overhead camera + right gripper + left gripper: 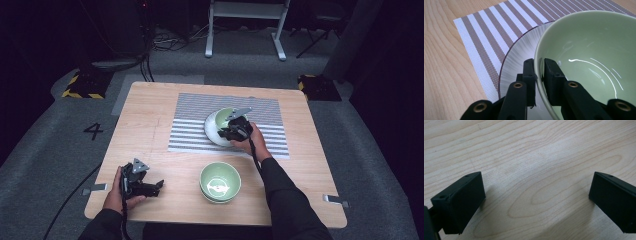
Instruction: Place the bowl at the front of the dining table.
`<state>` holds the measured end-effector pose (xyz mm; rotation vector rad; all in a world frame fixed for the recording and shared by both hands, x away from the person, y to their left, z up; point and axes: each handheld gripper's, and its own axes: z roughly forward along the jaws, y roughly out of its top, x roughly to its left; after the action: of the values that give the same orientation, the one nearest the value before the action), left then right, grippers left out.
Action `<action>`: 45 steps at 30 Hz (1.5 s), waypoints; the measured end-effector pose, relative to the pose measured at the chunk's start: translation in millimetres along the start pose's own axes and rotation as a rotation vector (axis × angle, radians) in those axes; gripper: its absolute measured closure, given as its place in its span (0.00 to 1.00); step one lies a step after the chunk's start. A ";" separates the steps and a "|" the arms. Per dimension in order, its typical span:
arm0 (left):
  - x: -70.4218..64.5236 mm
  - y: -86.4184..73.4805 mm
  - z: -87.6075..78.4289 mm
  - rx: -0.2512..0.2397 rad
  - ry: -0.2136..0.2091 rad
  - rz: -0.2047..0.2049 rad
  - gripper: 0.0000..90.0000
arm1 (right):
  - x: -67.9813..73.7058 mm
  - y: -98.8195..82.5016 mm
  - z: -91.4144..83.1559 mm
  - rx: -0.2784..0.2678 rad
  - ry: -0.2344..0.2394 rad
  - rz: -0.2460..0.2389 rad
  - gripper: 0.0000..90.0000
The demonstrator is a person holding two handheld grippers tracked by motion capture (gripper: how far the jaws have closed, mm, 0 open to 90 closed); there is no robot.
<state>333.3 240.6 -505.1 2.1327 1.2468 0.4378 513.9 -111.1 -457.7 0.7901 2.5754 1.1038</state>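
My right gripper is shut on the rim of a pale green bowl, one jaw inside and one outside. The bowl sits on or just above a white plate with a dark rim on the striped placemat. From above, the right gripper and its bowl are at the mat's middle, over the plate. A second green bowl stands on the bare wood near the front edge. My left gripper is at the front left, its jaws open over bare wood.
The wooden table has bare room on its left half and far right side. Beyond it are a grey floor, cables, a white stand and yellow-black marked bases.
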 end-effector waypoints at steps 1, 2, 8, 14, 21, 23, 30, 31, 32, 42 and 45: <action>0.1 0.0 0.0 0.001 0.000 0.001 0.00 | -0.2 0.2 -0.1 0.005 -0.002 0.000 0.88; 0.2 0.1 -0.1 0.001 0.000 0.003 0.00 | -0.3 0.3 -0.4 0.005 -0.003 -0.001 0.88; 0.0 0.0 0.0 0.000 0.000 0.000 0.00 | -0.5 0.4 -3.2 -0.001 0.003 0.014 0.86; 0.2 0.0 -0.1 0.001 0.000 0.002 0.00 | -0.2 0.1 -5.7 -0.003 0.006 0.019 0.83; 0.0 0.0 0.0 0.000 0.000 0.000 0.00 | 0.4 -1.2 -9.0 0.000 0.000 0.023 0.77; 0.2 0.0 -0.1 0.002 0.000 0.002 0.00 | 0.8 -1.3 -10.3 -0.001 0.005 0.033 0.74; 0.1 0.0 0.0 0.001 0.000 0.001 0.00 | 0.7 -2.1 -13.6 -0.001 -0.002 0.043 0.64; 0.1 0.0 -0.1 0.001 0.000 0.001 0.00 | 0.4 -2.4 -13.7 0.003 -0.006 0.047 0.61; 0.1 0.0 -0.1 0.001 0.000 0.002 0.00 | -0.6 -3.4 -13.9 0.016 0.002 0.054 0.53; 0.0 0.0 0.0 0.000 0.000 0.000 0.00 | -0.4 -2.2 -21.5 0.017 -0.030 0.064 0.26; 0.0 0.0 0.0 0.000 0.000 0.000 0.00 | 0.6 -2.0 -22.4 0.018 -0.031 0.057 0.22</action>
<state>333.3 240.6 -505.1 2.1330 1.2463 0.4378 503.6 -125.3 -443.7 0.8832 2.5555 1.0771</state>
